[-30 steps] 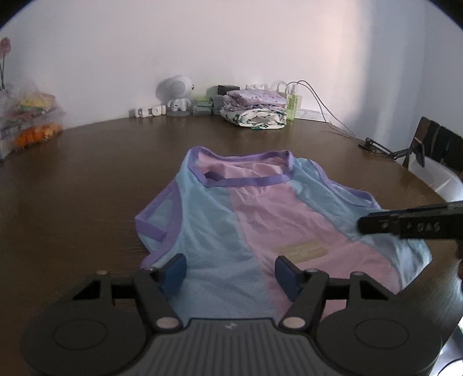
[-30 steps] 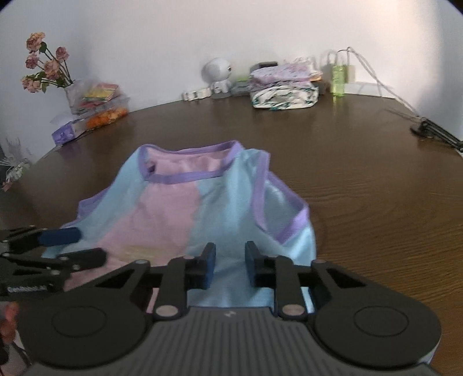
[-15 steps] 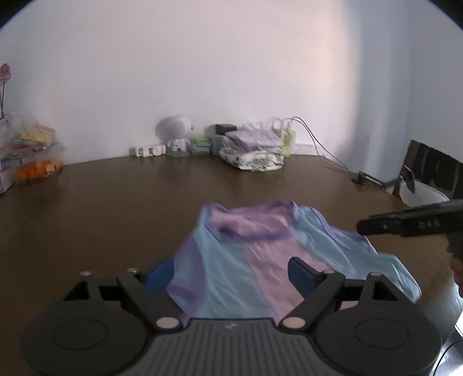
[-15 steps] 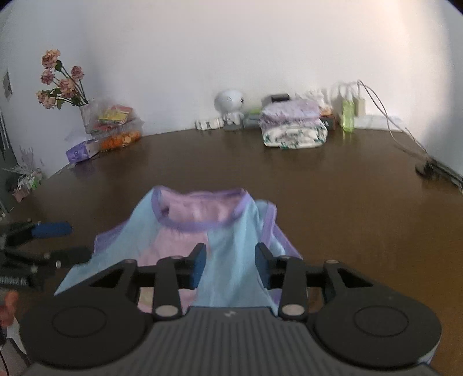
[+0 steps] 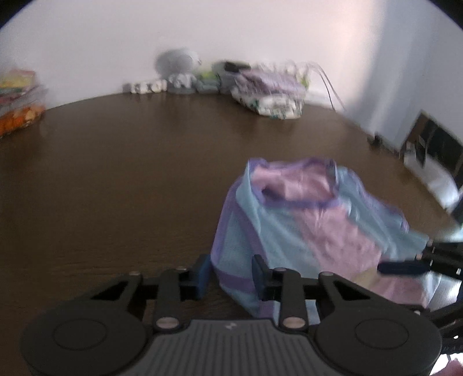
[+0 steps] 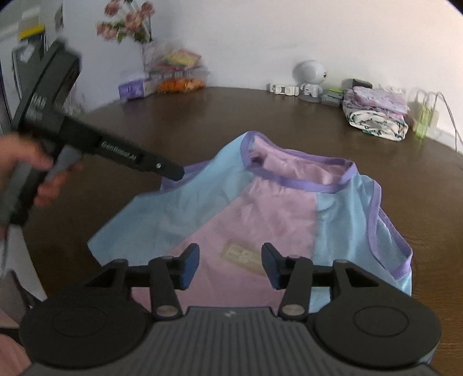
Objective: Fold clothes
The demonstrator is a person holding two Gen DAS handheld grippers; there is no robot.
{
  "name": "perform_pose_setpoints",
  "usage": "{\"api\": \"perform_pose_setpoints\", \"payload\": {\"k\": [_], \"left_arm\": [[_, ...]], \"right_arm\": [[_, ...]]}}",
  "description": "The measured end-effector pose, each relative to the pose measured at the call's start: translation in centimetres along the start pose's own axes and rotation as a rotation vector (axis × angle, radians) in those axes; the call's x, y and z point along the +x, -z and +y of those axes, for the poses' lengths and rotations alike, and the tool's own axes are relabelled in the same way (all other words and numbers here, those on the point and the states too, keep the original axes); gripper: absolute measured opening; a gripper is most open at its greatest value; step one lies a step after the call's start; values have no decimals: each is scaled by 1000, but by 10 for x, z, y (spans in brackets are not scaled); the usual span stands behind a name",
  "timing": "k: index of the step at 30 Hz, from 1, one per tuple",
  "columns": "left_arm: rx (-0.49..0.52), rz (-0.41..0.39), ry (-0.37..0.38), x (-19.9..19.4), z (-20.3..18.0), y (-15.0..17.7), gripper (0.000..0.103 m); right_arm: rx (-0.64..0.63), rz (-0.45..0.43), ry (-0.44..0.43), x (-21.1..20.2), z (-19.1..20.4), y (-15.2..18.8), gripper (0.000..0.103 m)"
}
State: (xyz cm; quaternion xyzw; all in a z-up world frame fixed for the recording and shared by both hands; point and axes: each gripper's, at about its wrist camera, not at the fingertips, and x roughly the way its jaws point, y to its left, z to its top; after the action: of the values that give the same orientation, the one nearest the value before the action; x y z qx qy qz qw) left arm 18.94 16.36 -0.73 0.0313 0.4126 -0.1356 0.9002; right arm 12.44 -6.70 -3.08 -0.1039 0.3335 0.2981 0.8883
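Note:
A sleeveless top (image 6: 269, 208) in light blue and pink with purple trim lies on the brown table (image 6: 419, 185), neck away from me. My left gripper (image 5: 231, 273) has its fingers partly closed around the top's purple-edged left side (image 5: 237, 260), which is bunched and lifted; a gap shows on the left finger's side. It also shows in the right wrist view (image 6: 173, 173) at the top's left armhole. My right gripper (image 6: 230, 264) is open above the top's near hem and holds nothing; it also shows in the left wrist view (image 5: 405, 264).
At the table's far edge stand a stack of folded clothes (image 6: 376, 115), a white round toy robot (image 6: 309, 78), a green bottle (image 6: 424, 118) with cables, snack bags (image 6: 176, 72) and flowers (image 6: 127, 23). A chair (image 5: 434, 150) stands at the right.
My left gripper narrowed from wide open onto the top's left side and pulled it up and inward. My right gripper opened wider and shifted left over the hem.

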Motion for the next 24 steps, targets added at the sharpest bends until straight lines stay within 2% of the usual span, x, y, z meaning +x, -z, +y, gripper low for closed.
{"api": "perform_pose_setpoints", "payload": {"k": [4,10,14,16,17,18,20,24], "left_arm": [[74,58,5,5,3,0,26],[292,132,-23,-1,-6,2,27],[394,148,-77,-6,-17,6,29],[403,148,-94,-8,-20,7,30],[397,141,-100,-10,-21,7,35],[381,117,-98,-14,-22,6,45],[332,49,-77,-24,-25,4,55],[224,-88,7,-43,-37,0,56]], "right_arm": [[0,7,39,0,4,7,54],[19,10,73,-6,-9,13,62],[30,8,71,-7,-15,16,63],[31,5,68,-7,-17,16,64],[32,3,66,-7,-17,17,64],[39,-3,71,-9,-21,17,64],[56,-19,85,-14,-28,17,64],[91,-52,111,-25,-43,18,64]]}}
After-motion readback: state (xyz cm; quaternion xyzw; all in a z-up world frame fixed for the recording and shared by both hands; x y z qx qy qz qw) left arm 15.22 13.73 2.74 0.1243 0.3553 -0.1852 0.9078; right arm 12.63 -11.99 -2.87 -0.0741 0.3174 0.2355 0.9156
